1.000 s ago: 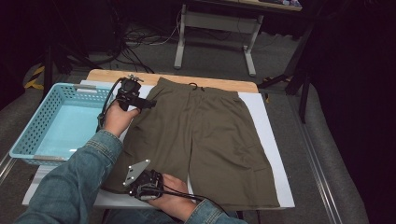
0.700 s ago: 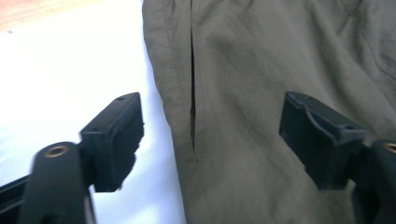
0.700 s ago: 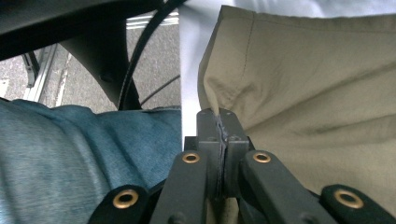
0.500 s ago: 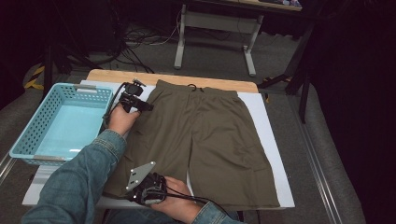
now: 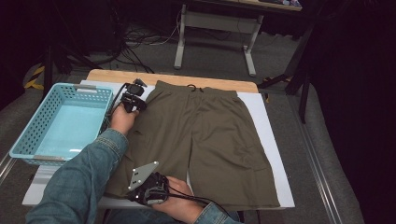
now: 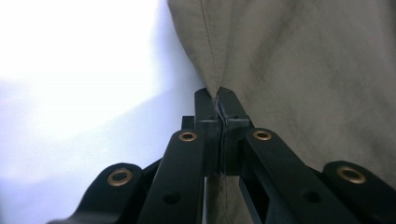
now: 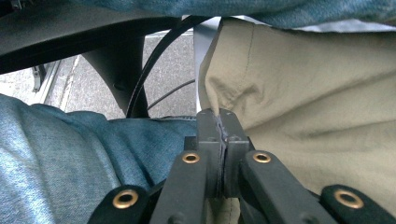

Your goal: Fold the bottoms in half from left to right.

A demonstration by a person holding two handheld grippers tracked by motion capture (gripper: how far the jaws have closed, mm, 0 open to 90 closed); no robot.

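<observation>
So the olive shorts [image 5: 205, 140] are spread flat on the white sheet [image 5: 266, 140] covering the table, waistband at the far side. Just left of them sits a light blue basket [image 5: 60, 123], nothing blocking the fabric. Left gripper [image 5: 135, 100] has just clamped down on the seam at the waistband's left corner, arm in a denim sleeve [image 5: 79, 182] stretched forward. Right gripper [image 5: 149, 189] is pinched tight on the near left hem, hand low at the table edge

Left gripper [image 5: 136, 99] is reaching out at the far left, jaws having just been closing, now pinching the shorts [image 5: 205, 135]. Right gripper [image 5: 150, 189] is sitting near, jaws clamping the hem.
</observation>
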